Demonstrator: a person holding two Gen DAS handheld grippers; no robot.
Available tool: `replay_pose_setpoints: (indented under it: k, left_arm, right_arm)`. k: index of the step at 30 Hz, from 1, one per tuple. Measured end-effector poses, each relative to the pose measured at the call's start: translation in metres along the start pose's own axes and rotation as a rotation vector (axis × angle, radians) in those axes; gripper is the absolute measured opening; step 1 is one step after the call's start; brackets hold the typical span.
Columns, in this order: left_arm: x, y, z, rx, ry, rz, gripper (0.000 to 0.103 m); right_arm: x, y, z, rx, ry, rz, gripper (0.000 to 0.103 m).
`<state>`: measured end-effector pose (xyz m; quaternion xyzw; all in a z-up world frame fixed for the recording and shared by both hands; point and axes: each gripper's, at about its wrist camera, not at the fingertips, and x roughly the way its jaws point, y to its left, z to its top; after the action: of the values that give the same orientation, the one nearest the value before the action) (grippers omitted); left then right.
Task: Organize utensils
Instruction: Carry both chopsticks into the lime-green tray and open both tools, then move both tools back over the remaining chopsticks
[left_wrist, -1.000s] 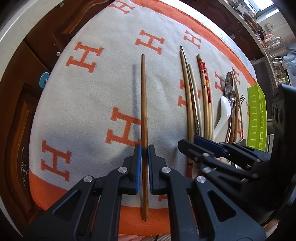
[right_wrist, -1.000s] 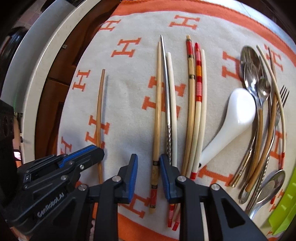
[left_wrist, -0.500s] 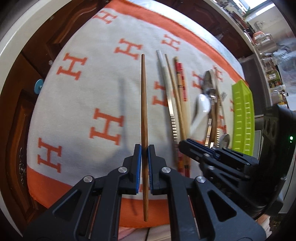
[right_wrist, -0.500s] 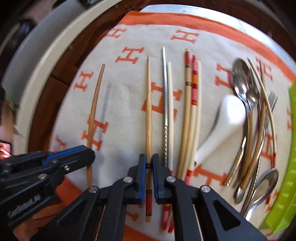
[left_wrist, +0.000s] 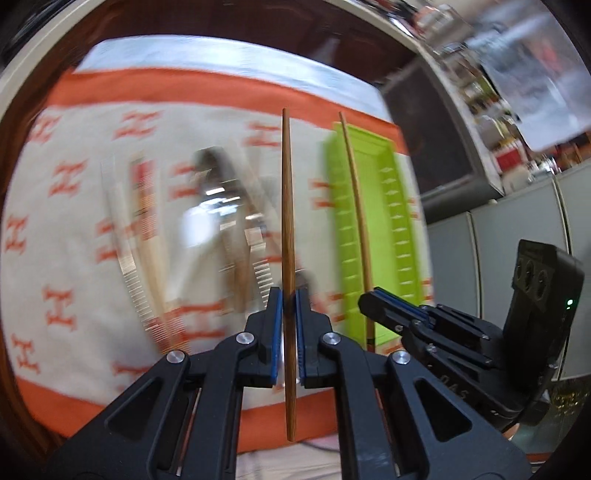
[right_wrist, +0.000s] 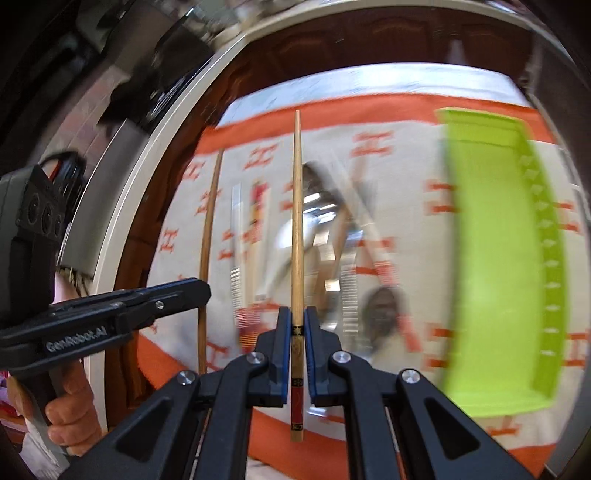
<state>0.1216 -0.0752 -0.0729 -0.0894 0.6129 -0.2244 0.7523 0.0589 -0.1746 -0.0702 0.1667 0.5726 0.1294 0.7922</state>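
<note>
Claws (left_wrist: 289, 295) (right_wrist: 297, 314) w/ chopsticks (left_wrist: 287, 229) (right_wrist: 296, 221), clear of cloth (left_wrist: 74, 229)

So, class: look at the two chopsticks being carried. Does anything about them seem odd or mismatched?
Yes. The left hand-held gripper holds a plain dark brown wooden chopstick, while the right hand-held gripper holds a paler chopstick with a red and black decorated end. They do not look like a pair. The view is blurred, so finer details are unclear.
</note>
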Motion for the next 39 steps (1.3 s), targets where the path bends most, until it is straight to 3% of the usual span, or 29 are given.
replay_pose_setpoints:
  k: [6,9,17,24,25,27,29,33,39]
  left_arm:
    - [0.042,-0.081,0.023,0.064,0.016,-0.020,0.004]
    - [0.067,-0.106,0.031,0.075,0.028,-0.006,0.004]
    - [0.130,-0.117,0.040,0.092,0.068,0.029,0.005]
    - [0.157,-0.117,0.035,0.107,0.102,0.054,0.005]
    - [0.158,-0.118,0.034,0.111,0.110,0.051,0.007]
    - [0.159,-0.117,0.033,0.114,0.126,0.041,0.021]
    - [0.155,-0.118,0.029,0.110,0.121,0.039,0.049]
    - [0.134,-0.121,0.022,0.131,0.086,0.032,0.052]
    - [0.095,-0.121,0.011,0.190,-0.012,0.094,0.052]
  right_arm:
    - [-0.042,-0.078,-0.003,0.090,-0.064,-0.091,0.007]
    - [-0.041,-0.104,-0.004,0.120,-0.066,-0.133,0.007]
    - [-0.019,-0.148,-0.004,0.175,-0.024,-0.176,0.007]
    - [-0.006,-0.162,-0.007,0.172,-0.001,-0.231,0.007]
    - [-0.005,-0.163,-0.008,0.172,0.001,-0.236,0.007]
    - [-0.005,-0.165,-0.009,0.179,0.002,-0.245,0.007]
    - [-0.007,-0.165,-0.010,0.186,-0.002,-0.245,0.007]
    - [-0.012,-0.160,-0.014,0.181,-0.014,-0.254,0.008]
    - [-0.023,-0.144,-0.025,0.163,-0.028,-0.236,0.008]
